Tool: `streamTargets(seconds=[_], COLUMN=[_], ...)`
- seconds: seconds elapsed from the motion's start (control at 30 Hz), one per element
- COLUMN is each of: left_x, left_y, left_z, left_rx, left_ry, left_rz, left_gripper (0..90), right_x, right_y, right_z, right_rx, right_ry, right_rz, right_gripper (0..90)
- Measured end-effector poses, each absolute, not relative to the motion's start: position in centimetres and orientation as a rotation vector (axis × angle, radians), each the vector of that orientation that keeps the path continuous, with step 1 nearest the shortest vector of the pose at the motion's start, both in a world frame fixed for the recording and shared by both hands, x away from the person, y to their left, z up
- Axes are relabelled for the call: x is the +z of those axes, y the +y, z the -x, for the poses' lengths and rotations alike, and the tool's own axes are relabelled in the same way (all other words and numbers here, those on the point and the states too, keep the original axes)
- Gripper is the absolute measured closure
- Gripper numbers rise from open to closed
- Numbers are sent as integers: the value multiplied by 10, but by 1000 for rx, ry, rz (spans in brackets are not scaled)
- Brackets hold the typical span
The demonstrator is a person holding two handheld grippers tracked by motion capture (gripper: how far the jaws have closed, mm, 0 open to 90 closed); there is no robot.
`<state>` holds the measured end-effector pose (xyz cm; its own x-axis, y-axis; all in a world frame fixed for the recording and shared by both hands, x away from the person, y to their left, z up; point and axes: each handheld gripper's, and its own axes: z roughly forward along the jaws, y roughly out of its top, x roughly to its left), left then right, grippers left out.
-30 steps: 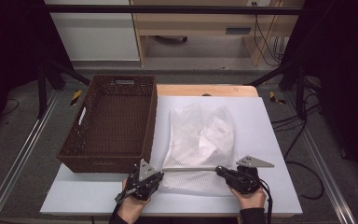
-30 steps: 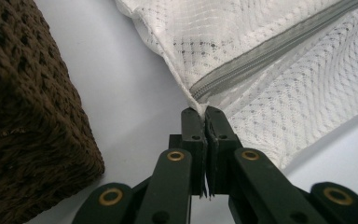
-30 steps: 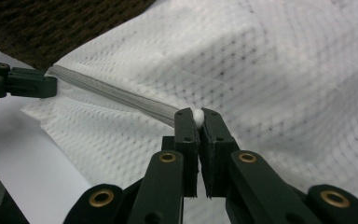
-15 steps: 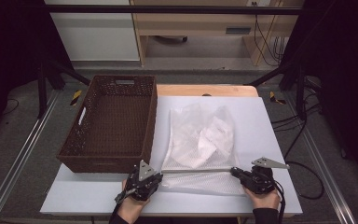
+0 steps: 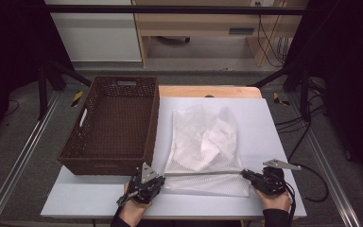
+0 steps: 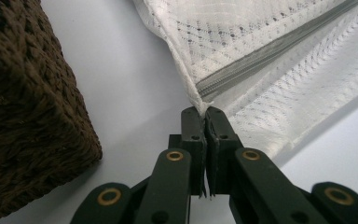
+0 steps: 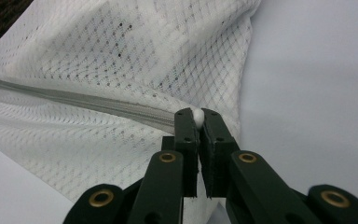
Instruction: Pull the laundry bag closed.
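High view: mesh laundry bag (image 5: 203, 146) lying flat on white table (image 5: 274, 123), just right of brown wicker basket (image 5: 111, 127), not touching it. Grey zipper (image 5: 203, 173) running taut along bag's near edge, w/ folded white cloth (image 5: 215, 142) showing thru mesh beyond zipper. Left gripper (image 5: 162, 175) sitting at near-left corner of bag, just below basket's near-right corner; jaws together, pinching bag corner at zipper's left end. Right gripper (image 5: 244, 173) sitting at bag's near-right corner, well away from basket; jaws together on zipper's right end. Hands gripping both tools from table's near edge.

Left gripper view: left gripper (image 6: 205, 112) clamping 2 black jaws on bag's corner seam, right where zipper (image 6: 261, 58) begins. Bag mesh (image 6: 242, 32) spreading up and right from jaws. Basket wall (image 6: 23, 107) looming at left, apart from bag, bare table strip between.

Right gripper view: right gripper (image 7: 198, 114) pinching small white zipper pull (image 7: 198, 115) btwn jaw tips, jaws closed on it. Zipper (image 7: 74, 99) stretching away left across bag (image 7: 135, 51). Dark bit of basket (image 7: 0, 14) peeking at top-left corner, beyond bag. Bare table (image 7: 317, 84) lying right of bag.
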<state>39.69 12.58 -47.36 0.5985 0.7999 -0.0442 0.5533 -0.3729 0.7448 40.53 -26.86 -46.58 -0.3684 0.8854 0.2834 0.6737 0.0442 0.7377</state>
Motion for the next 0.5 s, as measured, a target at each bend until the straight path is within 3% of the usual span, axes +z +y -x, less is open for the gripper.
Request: streamTargets(seconds=[0.23,0.4,0.5], left_x=[-475,-476,-475], left_y=[127,128,129], left_z=[-398,-399,-399], left_rx=[384,394,404], left_ry=[1045,1033,1018], left_rz=[-2039,-2038,-2026], left_gripper=[848,740,620], right_x=[-469,-476,-476], right_y=[-268,-266,-265], right_z=[-409,-413,-414], right_rx=[1231,1139,1128], right_ry=[2071,2056,2033], right_rz=[-1553,-1518,-1483], right_gripper=[841,642,560])
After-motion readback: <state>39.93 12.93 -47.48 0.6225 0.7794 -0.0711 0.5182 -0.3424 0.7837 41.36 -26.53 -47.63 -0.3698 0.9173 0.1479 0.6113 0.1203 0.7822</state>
